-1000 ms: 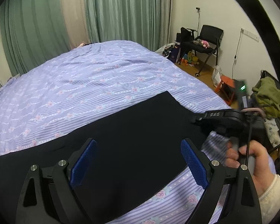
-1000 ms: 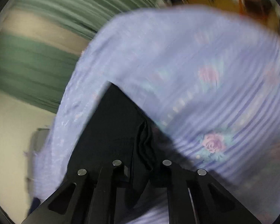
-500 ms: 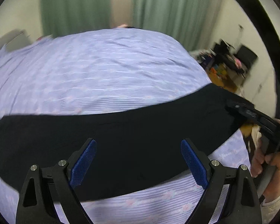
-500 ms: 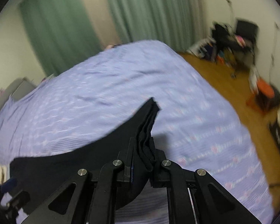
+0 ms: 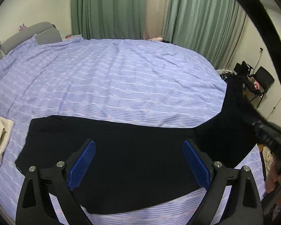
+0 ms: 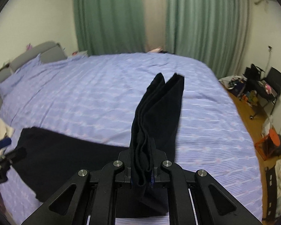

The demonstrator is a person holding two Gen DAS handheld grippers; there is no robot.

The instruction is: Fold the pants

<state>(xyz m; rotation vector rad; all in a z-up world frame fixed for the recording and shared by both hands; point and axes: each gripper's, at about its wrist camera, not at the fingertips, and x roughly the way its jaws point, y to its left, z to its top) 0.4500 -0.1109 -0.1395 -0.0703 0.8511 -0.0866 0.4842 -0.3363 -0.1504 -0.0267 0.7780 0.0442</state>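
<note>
Pants (image 6: 159, 116) hem now lifted higher by right gripper (image 6: 142, 170), left gripper (image 5: 138, 161) unchanged, spread

I find no text, label, brand, number or sign that I can read anywhere in either of my two views.
</note>
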